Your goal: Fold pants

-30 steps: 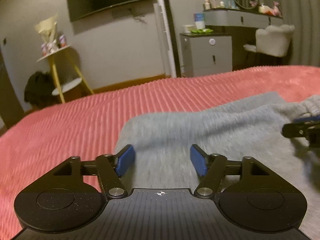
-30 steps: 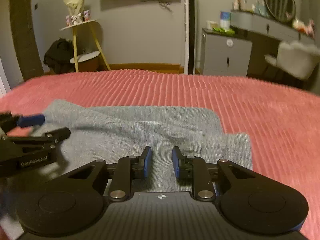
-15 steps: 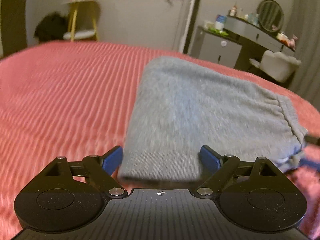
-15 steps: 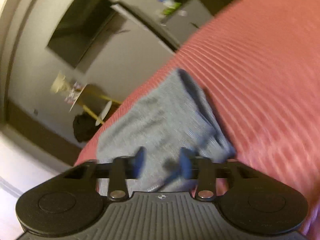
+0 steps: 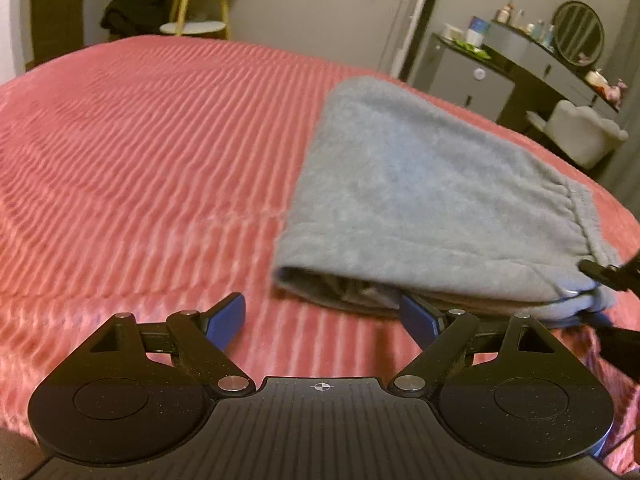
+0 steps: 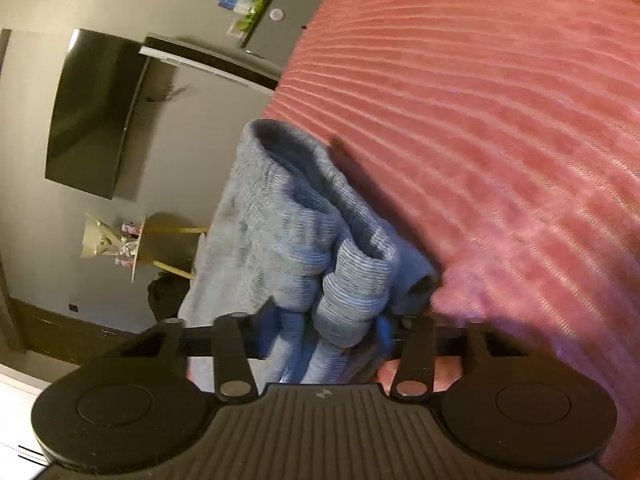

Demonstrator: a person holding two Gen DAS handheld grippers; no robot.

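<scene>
The grey pants (image 5: pixel 420 184) lie folded in a thick bundle on the red ribbed bedspread (image 5: pixel 140 140). My left gripper (image 5: pixel 322 316) is open just in front of the bundle's near edge. Its right pad (image 5: pixel 418 316) is at that edge, and only bedspread lies between the pads. In the right wrist view the picture is rolled on its side. My right gripper (image 6: pixel 330 332) is closing its jaws on the bunched, ribbed edge of the pants (image 6: pixel 288 216), which fills the gap. One of its black fingers (image 5: pixel 600 270) shows at the bundle's right end.
Beyond the bed stand a grey cabinet (image 5: pixel 468 76), a vanity with a round mirror (image 5: pixel 578 32), a white chair (image 5: pixel 580 136) and a yellow side table (image 5: pixel 196 24). A dark TV (image 6: pixel 92 112) hangs on the wall. Red bedspread (image 6: pixel 480 120) spreads wide on both sides.
My left gripper slid back off the pants to their near edge. My right gripper rolled onto its side, its jaws parted, and they now close around the bunched edge.
</scene>
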